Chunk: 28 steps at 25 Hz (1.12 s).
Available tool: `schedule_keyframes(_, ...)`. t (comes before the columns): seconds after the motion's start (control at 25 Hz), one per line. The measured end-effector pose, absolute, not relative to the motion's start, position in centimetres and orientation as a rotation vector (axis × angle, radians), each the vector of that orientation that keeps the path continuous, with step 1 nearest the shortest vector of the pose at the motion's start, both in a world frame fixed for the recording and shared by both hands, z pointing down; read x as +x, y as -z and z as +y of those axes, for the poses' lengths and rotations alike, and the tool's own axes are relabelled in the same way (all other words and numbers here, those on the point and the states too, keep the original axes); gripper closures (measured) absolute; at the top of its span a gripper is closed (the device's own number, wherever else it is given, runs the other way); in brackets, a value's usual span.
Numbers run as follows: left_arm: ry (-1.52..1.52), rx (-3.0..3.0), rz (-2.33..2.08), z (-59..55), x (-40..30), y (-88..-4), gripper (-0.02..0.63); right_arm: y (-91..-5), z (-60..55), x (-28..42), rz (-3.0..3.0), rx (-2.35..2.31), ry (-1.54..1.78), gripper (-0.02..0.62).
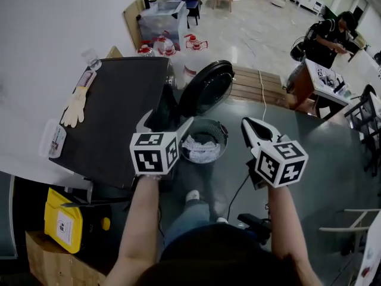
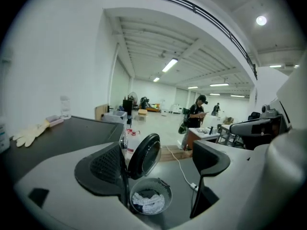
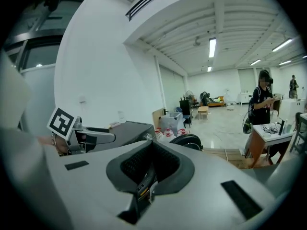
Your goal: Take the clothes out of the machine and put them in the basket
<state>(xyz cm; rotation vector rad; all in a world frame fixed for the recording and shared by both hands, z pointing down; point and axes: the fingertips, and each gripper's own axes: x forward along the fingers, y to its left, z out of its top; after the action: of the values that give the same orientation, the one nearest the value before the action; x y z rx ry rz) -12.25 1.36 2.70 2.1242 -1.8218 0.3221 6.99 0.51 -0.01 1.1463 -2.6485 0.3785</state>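
Head view is showing clothes (image 1: 201, 149) lying in the basket (image 1: 222, 131) beside the washing machine (image 1: 113, 109); your left gripper (image 1: 166, 122) is gaping empty; your right gripper (image 1: 249, 127) is pressing its jaws together, empty; likely next, you are checking inside for leftovers

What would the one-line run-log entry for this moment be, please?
left gripper: open, empty | right gripper: shut, empty | door: open | basket: holds clothes

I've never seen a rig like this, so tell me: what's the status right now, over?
Left gripper open, empty; right gripper shut, empty. Clothes lying in basket, machine door open. Nothing blocking the basket.
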Motion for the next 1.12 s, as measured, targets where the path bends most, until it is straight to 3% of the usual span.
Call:
schedule_keyframes(0.56,-0.338,2.259,-2.170,12.5,-4.3,3.4,0.194,5.0,10.6,15.2,-2.782,1.165,-0.040,0.592)
schedule_keyframes(0.72,-0.321,2.289,-2.334,15.9,-2.6,5.9,0.325,5.6,12.9,16.7,-2.820,1.154,0.005,0.592)
schedule_keyframes(0.8,-0.336,2.279,-2.392,17.4,-2.0,6.7,0.606,6.1,13.4,17.4,-2.831,1.155,0.030,0.592)
schedule_keyframes(1.12,-0.213,2.327,-2.445,20.0,-1.8,9.6,0.606,9.0,15.1,17.9,-2.881,1.161,0.218,0.592)
